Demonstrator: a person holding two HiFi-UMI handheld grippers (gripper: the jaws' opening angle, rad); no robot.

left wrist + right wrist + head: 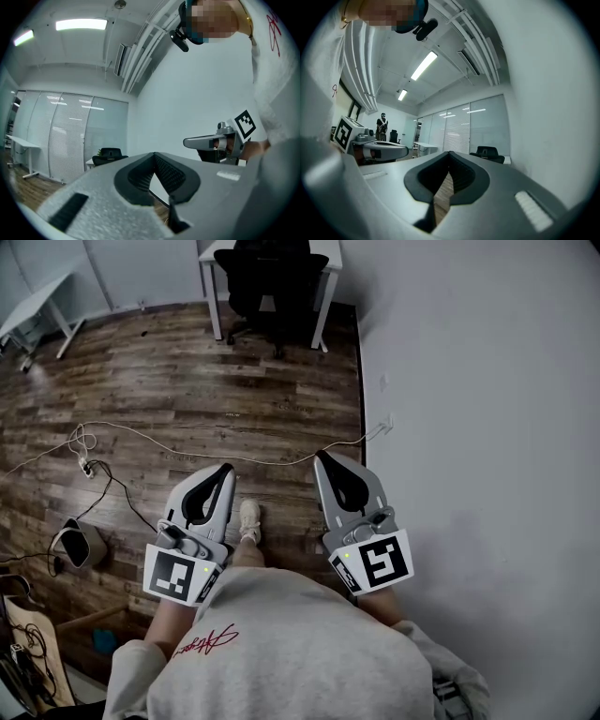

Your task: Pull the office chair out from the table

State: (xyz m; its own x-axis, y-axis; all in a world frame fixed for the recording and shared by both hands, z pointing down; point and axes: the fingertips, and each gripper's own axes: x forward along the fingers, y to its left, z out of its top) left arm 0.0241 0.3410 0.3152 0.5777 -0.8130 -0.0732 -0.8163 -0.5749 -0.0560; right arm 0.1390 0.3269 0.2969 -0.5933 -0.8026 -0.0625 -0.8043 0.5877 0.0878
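A dark wood plank floor (187, 381) fills the head view from 7 to 12 o'clock, and a plain white wall (487, 381) takes the side from 1 to 5 o'clock. At 12 o'clock, against that wall, a white table (322, 322) is seen, and the black office chair (267, 277) is pushed in between its legs, with its wheeled base showing on the floor just in front. A second white desk (33, 306) is placed at 10 o'clock, well apart from the first. A light sweatshirt (281, 652) with red lettering covers the bottom of the view at 6 o'clock.

The left gripper (225, 468) is held at 7 o'clock of the centre and the right gripper (321, 456) at 5 o'clock, side by side and apart, both pointed toward 12 o'clock at the chair, which lies well apart from them. In each gripper view the two jaws are seen pressed together at their tips, with nothing caught between them. The chair is seen small and far off beyond the closed tips in both gripper views.

A thin white cable (187, 442) is laid across the floor from 9 o'clock to a wall socket (384, 426) at 3 o'clock, passing just beyond the gripper tips. A pale shoe (249, 519) is visible on the floor between the two grippers. At 9 o'clock a small power strip (84, 465) is joined to the cable.
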